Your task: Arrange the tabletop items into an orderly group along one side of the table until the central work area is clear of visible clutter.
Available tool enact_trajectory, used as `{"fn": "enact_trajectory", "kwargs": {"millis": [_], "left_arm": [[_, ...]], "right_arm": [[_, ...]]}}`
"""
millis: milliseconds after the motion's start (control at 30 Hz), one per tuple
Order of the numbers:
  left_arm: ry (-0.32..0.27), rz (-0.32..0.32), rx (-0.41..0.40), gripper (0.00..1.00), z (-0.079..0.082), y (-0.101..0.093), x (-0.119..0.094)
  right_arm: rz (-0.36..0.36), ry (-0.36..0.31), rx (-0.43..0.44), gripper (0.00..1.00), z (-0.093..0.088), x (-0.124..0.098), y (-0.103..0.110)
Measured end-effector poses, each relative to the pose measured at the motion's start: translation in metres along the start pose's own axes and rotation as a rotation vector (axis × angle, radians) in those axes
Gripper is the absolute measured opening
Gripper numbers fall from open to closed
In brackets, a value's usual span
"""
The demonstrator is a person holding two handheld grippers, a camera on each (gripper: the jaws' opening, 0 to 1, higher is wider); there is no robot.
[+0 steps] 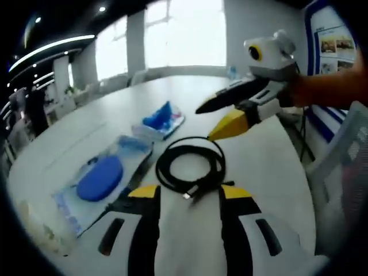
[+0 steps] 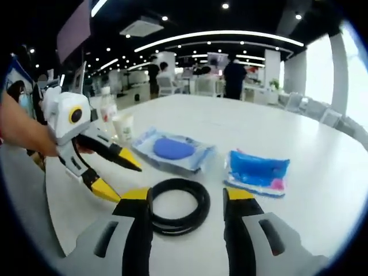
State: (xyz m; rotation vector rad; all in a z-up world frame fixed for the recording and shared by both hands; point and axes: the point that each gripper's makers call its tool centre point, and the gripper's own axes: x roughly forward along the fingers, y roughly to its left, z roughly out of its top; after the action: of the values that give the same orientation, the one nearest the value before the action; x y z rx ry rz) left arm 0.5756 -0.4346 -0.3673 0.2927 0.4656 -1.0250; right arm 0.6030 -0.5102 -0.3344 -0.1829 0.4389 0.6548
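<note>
- Both our grippers, left gripper [image 1: 190, 192] and right gripper [image 2: 187, 195], were spread wide, gripping nothing.
- They flanked the coiled black cable [image 2: 175, 206] on the surface [image 2: 259, 126], probably to shift it sideways.

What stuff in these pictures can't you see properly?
- Left gripper view: the cable has its near loop and plug partly behind the left gripper.
- Right gripper view: the bottle and cup are too small and blurred for reading labels.
- Right gripper view: the blue packet is blurry, contents unclear.
</note>
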Motion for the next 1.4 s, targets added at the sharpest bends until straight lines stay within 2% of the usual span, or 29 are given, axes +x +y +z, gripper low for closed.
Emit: {"fn": "enact_trajectory", "kwargs": {"millis": [267, 633, 833, 967, 1233, 1400], "left_arm": [[0.006, -0.009, 0.027, 0.36, -0.005, 0.000, 0.010], [0.001, -0.016, 0.018, 0.35, -0.006, 0.003, 0.016], [0.004, -0.024, 0.015, 0.34, -0.007, 0.003, 0.018], [0.001, -0.028, 0.011, 0.33, -0.007, 0.002, 0.019], [-0.004, -0.038, 0.004, 0.32, -0.006, 0.000, 0.022], [-0.007, -0.049, 0.006, 0.32, -0.005, -0.004, 0.025]], "right_arm": [[-0.021, 0.050, 0.010, 0.45, -0.015, 0.013, -0.006], [-0.059, 0.131, 0.024, 0.37, -0.034, 0.029, -0.013], [-0.073, 0.159, 0.059, 0.30, -0.041, 0.033, -0.014], [-0.090, 0.179, 0.093, 0.29, -0.048, 0.034, -0.016], [-0.100, 0.179, 0.122, 0.23, -0.051, 0.034, -0.016], [-0.130, 0.165, 0.131, 0.14, -0.048, 0.033, -0.022]]}}
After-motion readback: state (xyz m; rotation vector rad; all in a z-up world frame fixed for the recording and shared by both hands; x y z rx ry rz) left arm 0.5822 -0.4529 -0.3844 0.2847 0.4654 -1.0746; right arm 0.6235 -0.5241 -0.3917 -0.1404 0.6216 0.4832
